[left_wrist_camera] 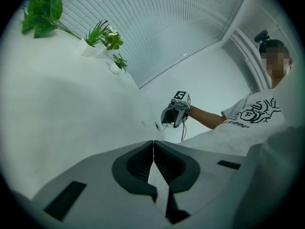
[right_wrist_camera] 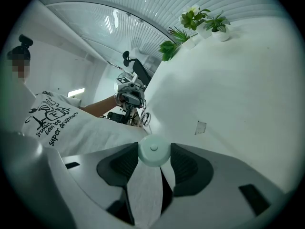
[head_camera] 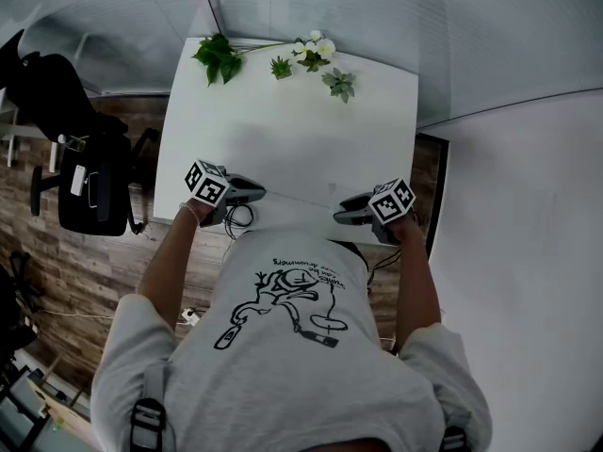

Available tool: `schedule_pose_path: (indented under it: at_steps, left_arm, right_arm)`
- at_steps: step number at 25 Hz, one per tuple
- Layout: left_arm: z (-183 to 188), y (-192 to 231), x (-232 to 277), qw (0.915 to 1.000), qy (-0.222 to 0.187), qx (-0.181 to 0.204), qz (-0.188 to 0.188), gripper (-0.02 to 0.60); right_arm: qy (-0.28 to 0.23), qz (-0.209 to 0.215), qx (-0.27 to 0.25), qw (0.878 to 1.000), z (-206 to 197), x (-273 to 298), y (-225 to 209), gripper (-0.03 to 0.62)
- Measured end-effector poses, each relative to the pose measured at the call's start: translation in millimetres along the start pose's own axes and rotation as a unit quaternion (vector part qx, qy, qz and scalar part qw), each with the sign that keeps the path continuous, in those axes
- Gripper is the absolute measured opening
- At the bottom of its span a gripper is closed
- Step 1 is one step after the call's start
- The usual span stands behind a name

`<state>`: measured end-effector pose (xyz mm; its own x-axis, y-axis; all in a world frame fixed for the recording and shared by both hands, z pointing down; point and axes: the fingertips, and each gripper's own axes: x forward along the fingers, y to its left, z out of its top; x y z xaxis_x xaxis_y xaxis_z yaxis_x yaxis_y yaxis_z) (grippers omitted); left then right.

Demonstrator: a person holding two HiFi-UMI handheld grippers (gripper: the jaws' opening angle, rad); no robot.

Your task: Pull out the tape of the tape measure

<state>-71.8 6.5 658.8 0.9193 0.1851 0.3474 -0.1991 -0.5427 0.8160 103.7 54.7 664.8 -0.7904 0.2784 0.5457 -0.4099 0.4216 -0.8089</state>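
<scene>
My right claw (right_wrist_camera: 153,146) grips the round, pale-green tape measure (right_wrist_camera: 154,152) between its pads, at the near edge of the white counter (head_camera: 283,130). My left claw (left_wrist_camera: 153,142) is closed tip to tip. Whether it pinches any tape I cannot tell. It is held well apart from the right.

An office-like room is indicated. A white table (head_camera: 283,139) with small potted plants (head_camera: 338,83) is set beside slatted blinds (left_wrist_camera: 181,23). A black office chair (head_camera: 89,182) is seen on wood-plank flooring (head_camera: 66,271).
</scene>
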Motion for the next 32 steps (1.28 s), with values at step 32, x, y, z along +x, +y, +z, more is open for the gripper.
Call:
schedule_pose_path:
  at_steps: [32]
  left_arm:
    - [-12,3,-11,0.9996,-0.006,-0.022,0.016,0.023]
  right_arm:
    - [0.02,-0.001,0.001,1.0,-18,-23,-13,0.222]
